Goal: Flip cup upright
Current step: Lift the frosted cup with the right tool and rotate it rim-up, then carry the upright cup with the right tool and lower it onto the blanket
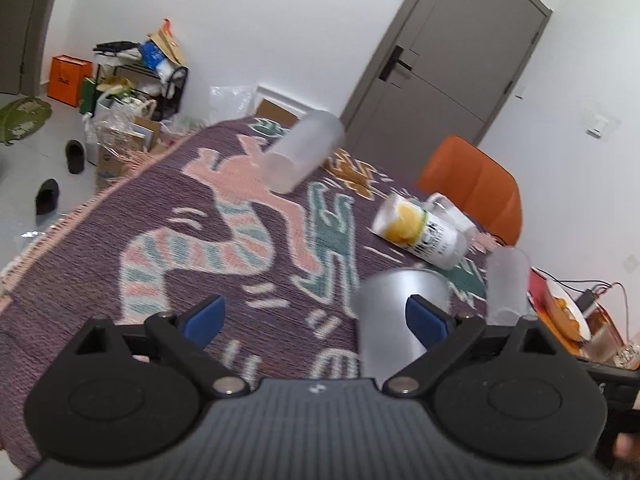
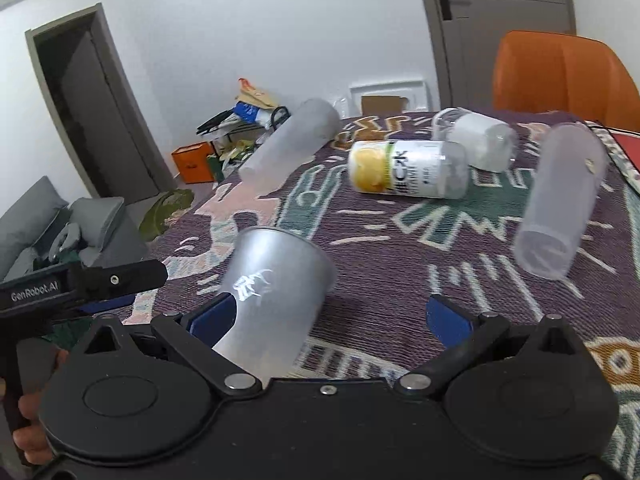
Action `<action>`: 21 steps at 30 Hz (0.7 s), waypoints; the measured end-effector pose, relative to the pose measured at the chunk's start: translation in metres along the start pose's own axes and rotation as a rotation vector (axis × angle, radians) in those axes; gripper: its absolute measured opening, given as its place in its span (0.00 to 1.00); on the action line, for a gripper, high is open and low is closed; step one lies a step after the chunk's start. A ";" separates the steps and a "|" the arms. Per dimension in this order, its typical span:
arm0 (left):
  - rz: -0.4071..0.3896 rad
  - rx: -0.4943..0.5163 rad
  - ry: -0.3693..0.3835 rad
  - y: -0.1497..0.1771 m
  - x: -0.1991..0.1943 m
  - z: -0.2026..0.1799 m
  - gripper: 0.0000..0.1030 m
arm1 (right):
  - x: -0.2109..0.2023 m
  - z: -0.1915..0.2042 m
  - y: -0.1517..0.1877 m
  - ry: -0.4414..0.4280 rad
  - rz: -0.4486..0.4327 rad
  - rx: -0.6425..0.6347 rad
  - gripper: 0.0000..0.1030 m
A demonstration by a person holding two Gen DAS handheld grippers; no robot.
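While both grippers hover low over the tabletop (image 1: 100, 240), each with its jaws wide apart and holding nothing, the metal cup (image 2: 272, 292) lies tipped on the patterned cloth (image 2: 400, 280) between them. In the right wrist view the cup sits just ahead of the right gripper (image 2: 338, 316), its side against the left blue pad (image 2: 214, 318) and its rim pointing away. In the left wrist view the same cup (image 1: 394, 308) lies by the right-hand pad of the left gripper (image 1: 314, 316). Farther out on the cloth lie two frosted tumblers (image 2: 290, 144) (image 2: 560, 200), a printed can (image 2: 408, 170) and a white mug (image 2: 476, 140), all on their sides. An orange chair (image 2: 560, 76) stands beyond the tabletop.
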State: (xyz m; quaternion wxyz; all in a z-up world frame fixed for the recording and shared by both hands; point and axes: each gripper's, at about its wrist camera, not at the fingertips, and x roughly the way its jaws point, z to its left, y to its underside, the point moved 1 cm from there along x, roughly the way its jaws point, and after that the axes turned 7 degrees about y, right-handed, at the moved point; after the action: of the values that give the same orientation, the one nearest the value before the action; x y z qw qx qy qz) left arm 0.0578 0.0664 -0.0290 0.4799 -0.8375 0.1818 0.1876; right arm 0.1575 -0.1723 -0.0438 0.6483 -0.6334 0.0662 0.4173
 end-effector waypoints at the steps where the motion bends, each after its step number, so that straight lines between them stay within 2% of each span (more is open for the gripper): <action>1: -0.006 0.001 -0.009 0.000 -0.001 0.004 0.93 | 0.003 0.003 -0.001 -0.003 0.006 -0.003 1.00; 13: -0.030 -0.032 -0.065 0.003 -0.002 0.045 0.93 | 0.044 0.025 -0.012 -0.035 0.102 -0.006 1.00; 21: -0.038 -0.052 -0.085 0.001 -0.004 0.061 0.93 | 0.077 0.019 -0.018 -0.074 0.207 0.101 1.00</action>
State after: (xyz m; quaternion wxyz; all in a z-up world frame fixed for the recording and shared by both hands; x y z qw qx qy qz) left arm 0.0452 0.1201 -0.0562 0.4685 -0.8443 0.1406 0.2187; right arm 0.2095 -0.1182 -0.0737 0.6350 -0.5739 0.1283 0.5009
